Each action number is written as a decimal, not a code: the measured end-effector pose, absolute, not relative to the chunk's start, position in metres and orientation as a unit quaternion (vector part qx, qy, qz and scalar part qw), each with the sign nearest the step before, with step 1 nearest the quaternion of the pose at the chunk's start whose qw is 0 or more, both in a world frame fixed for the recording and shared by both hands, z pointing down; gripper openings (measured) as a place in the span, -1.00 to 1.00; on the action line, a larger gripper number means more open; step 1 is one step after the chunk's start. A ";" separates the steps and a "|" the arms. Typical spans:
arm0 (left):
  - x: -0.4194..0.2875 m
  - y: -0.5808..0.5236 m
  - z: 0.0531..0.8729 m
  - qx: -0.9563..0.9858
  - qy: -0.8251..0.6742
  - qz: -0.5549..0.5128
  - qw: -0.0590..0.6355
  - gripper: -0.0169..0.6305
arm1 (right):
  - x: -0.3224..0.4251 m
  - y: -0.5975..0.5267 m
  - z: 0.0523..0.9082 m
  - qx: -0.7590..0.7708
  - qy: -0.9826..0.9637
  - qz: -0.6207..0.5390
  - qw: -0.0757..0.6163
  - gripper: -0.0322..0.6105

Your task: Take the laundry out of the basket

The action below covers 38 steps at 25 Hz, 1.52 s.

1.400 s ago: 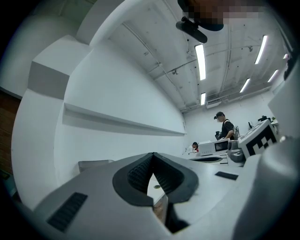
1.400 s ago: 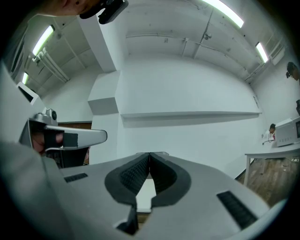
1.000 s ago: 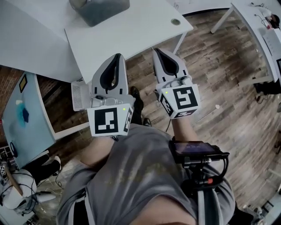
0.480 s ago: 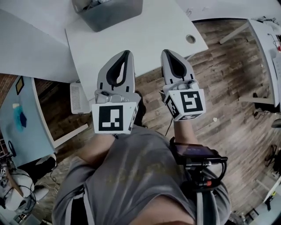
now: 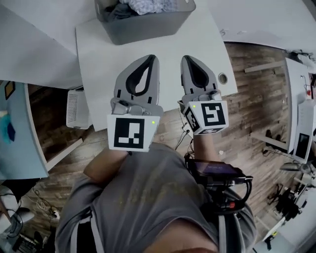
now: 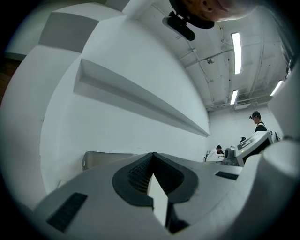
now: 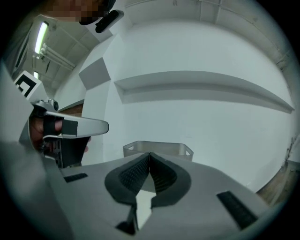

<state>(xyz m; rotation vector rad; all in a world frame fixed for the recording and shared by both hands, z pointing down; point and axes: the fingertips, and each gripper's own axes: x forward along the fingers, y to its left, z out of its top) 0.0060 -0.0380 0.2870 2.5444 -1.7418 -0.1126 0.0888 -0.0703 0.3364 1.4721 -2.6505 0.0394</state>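
Nearest, the left tongs (image 5: 152, 58) and right tongs (image 5: 186, 59), smooth grey plastic with ribbed dark pads, are both pinched together and empty. Beyond them, on the white desk (image 5: 103, 59), a rounded grey basket (image 5: 148, 28) holds the crumpled laundry (image 5: 148, 6).

No legible words, numbers or brand names were found in any view. The only markings are black-and-white square coded patterns. One stands on the near face of the white cube (image 5: 129, 133) of the left gripper (image 5: 149, 58). Another stands on the top face of the matching white cube (image 5: 207, 116) of the right gripper (image 5: 189, 58), and part of a further pattern shows on that cube's left side face. None of them carries letters. The screen of the black device (image 5: 217, 168) at the person's chest is dark and unreadable.
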 end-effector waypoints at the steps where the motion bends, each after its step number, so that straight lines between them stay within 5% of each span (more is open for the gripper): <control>1: 0.002 -0.044 0.284 0.820 -0.569 -0.044 0.028 -0.92 | 0.081 -0.080 0.331 0.474 -0.879 0.004 0.057 -0.87; 15: -0.053 -0.095 0.261 0.771 -0.631 -0.082 0.007 -0.92 | 0.023 -0.145 0.288 0.401 -0.913 -0.051 0.043 -0.87; 38: -0.050 -0.197 0.248 0.738 -0.673 -0.042 -0.003 -0.92 | 0.017 -0.250 0.261 0.332 -0.941 -0.054 0.023 -0.87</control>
